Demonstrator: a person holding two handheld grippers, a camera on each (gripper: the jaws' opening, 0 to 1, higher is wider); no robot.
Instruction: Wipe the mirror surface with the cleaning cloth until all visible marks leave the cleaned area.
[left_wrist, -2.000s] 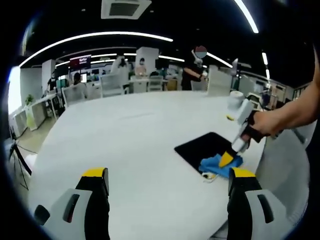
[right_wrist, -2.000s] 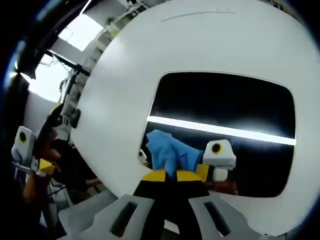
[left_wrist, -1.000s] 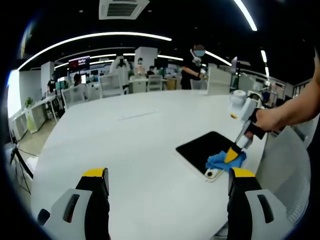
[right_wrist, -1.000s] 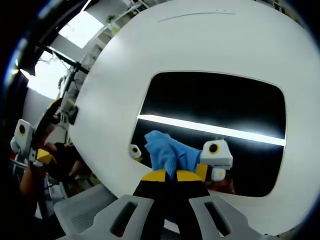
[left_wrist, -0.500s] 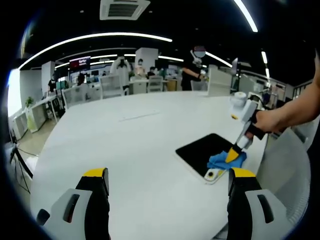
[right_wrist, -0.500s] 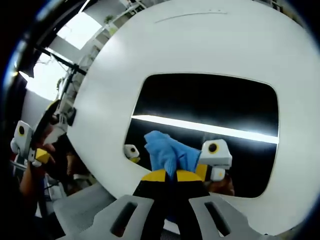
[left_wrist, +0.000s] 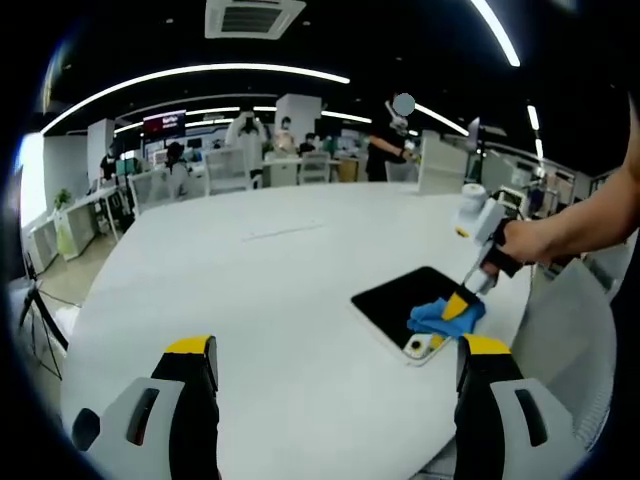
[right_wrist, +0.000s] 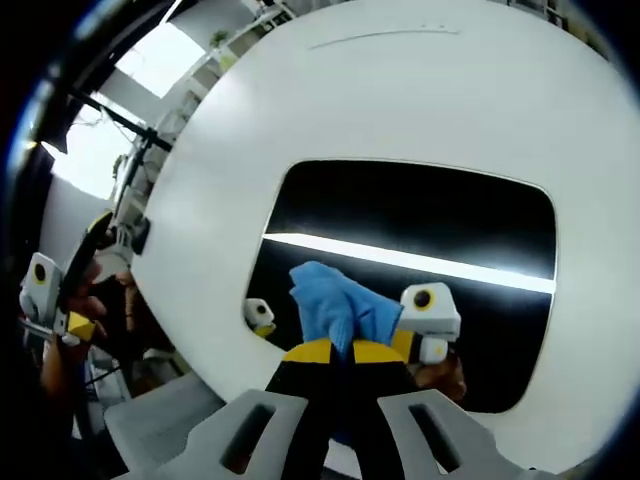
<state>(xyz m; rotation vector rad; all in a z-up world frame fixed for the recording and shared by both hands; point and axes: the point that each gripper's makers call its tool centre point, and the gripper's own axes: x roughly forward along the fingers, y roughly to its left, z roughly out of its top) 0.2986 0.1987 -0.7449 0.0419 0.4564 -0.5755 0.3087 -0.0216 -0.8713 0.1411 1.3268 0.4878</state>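
In the left gripper view, the left gripper (left_wrist: 335, 385) is held with its jaws spread wide above bare white table (left_wrist: 250, 290), with the mirror (left_wrist: 405, 297) seen ahead and to its right, close to the table's curved edge. In the right gripper view, the right gripper (right_wrist: 343, 352) is seen pinching the blue cleaning cloth (right_wrist: 340, 305), which is pressed on the mirror's near left part; dark glass lies open ahead and rightward, crossed by a reflected light strip.

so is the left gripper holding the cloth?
No, the blue cloth is pinched in the right gripper on the mirror; the left gripper is open.
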